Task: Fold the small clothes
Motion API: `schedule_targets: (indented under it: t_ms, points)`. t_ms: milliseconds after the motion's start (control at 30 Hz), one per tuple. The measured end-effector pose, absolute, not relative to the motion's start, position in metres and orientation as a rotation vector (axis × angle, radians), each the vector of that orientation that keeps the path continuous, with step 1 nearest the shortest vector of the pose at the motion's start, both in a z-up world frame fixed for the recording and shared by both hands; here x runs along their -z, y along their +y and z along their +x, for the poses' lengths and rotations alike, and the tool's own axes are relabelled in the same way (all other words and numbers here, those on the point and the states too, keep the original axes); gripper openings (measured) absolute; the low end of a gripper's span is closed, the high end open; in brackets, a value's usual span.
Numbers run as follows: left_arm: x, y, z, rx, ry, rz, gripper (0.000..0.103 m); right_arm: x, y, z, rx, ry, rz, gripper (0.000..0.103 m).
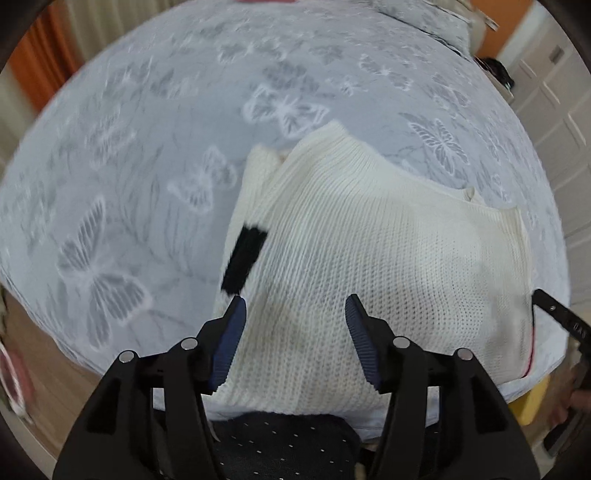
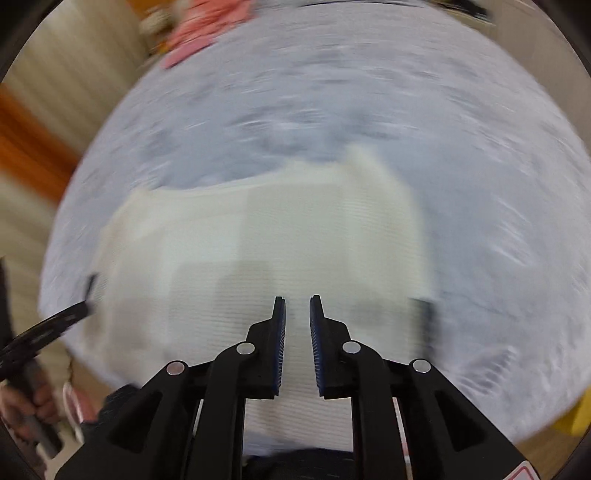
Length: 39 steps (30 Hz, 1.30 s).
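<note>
A cream knitted sweater (image 1: 369, 251) lies partly folded on the bed, with a black cuff (image 1: 244, 260) at its left edge. My left gripper (image 1: 295, 306) is open and empty, hovering over the sweater's near part. The right wrist view is blurred by motion. There the sweater (image 2: 266, 240) fills the middle. My right gripper (image 2: 297, 306) hovers over its near edge with the jaws a narrow gap apart and nothing between them. A dark cuff (image 2: 423, 314) shows at the sweater's right side. The right gripper's finger (image 1: 554, 310) shows at the right edge of the left wrist view.
The bed has a light grey cover with a butterfly print (image 1: 147, 184). A pillow (image 1: 424, 22) lies at the far right. Pink clothing (image 2: 199, 29) lies at the far left of the bed. White cupboard doors (image 1: 554, 110) stand to the right.
</note>
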State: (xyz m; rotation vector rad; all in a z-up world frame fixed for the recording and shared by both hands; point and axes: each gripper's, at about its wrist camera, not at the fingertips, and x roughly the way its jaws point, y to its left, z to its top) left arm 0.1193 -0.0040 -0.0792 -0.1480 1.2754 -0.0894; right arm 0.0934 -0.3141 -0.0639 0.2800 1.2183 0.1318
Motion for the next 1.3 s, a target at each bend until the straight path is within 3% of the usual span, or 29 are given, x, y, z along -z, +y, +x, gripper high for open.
schedule_targets:
  t_ms: [133, 200, 300, 367, 433, 533, 633, 700, 800, 867, 933, 1133, 1167, 1200, 1233, 1267, 1300]
  points:
    - [0.085, -0.017, 0.121, 0.117, 1.268, -0.137, 0.056, 0.09, -0.257, 0.141, -0.223, 1.282, 0.157, 0.013]
    - [0.098, -0.029, 0.129, 0.112, 1.298, -0.07, 0.057, 0.121, -0.26, 0.172, -0.144, 1.349, 0.095, 0.007]
    - [0.118, -0.036, 0.139, 0.1, 1.344, -0.041, 0.057, 0.112, -0.272, 0.187, -0.11, 1.323, 0.206, 0.004]
    - [0.123, -0.035, 0.142, 0.097, 1.353, -0.054, 0.058, 0.089, -0.277, 0.182, -0.125, 1.251, 0.233, 0.01]
    - [0.124, -0.033, 0.142, 0.106, 1.348, -0.065, 0.059, 0.077, -0.286, 0.167, -0.101, 1.206, 0.177, 0.009]
    - [0.128, -0.033, 0.141, 0.114, 1.346, -0.055, 0.061, 0.105, -0.34, 0.15, 0.09, 1.28, 0.116, 0.009]
    - [0.126, -0.035, 0.139, 0.115, 1.341, -0.05, 0.061, 0.091, -0.41, 0.114, 0.157, 1.224, 0.338, 0.008]
    - [0.112, -0.031, 0.138, 0.141, 1.307, -0.097, 0.061, 0.076, -0.436, 0.096, 0.197, 1.182, 0.382, 0.018]
    - [0.096, -0.024, 0.142, 0.165, 1.246, -0.162, 0.062, 0.063, -0.452, 0.093, 0.178, 1.162, 0.366, 0.021]
    - [0.092, -0.02, 0.157, 0.151, 1.229, -0.19, 0.065, 0.062, -0.448, 0.111, 0.15, 1.159, 0.334, 0.041]
    - [0.092, -0.017, 0.174, 0.126, 1.224, -0.217, 0.065, 0.067, -0.437, 0.135, 0.105, 1.168, 0.3, 0.052]
    - [0.108, -0.007, 0.231, 0.069, 1.225, -0.297, 0.066, 0.09, -0.397, 0.192, 0.046, 1.212, 0.217, 0.056]
    - [0.115, -0.008, 0.24, 0.073, 1.233, -0.294, 0.063, 0.094, -0.394, 0.198, 0.042, 1.216, 0.208, 0.048]
    - [0.122, -0.009, 0.245, 0.085, 1.247, -0.295, 0.054, 0.097, -0.392, 0.202, 0.026, 1.219, 0.21, 0.033]
    - [0.13, -0.01, 0.25, 0.118, 1.275, -0.302, 0.013, 0.098, -0.394, 0.204, 0.015, 1.228, 0.231, 0.007]
    - [0.14, -0.01, 0.255, 0.114, 1.323, -0.295, 0.006, 0.095, -0.4, 0.204, 0.039, 1.213, 0.24, 0.006]
    - [0.143, -0.006, 0.257, 0.095, 1.323, -0.301, 0.006, 0.092, -0.406, 0.204, 0.066, 1.188, 0.249, 0.006]
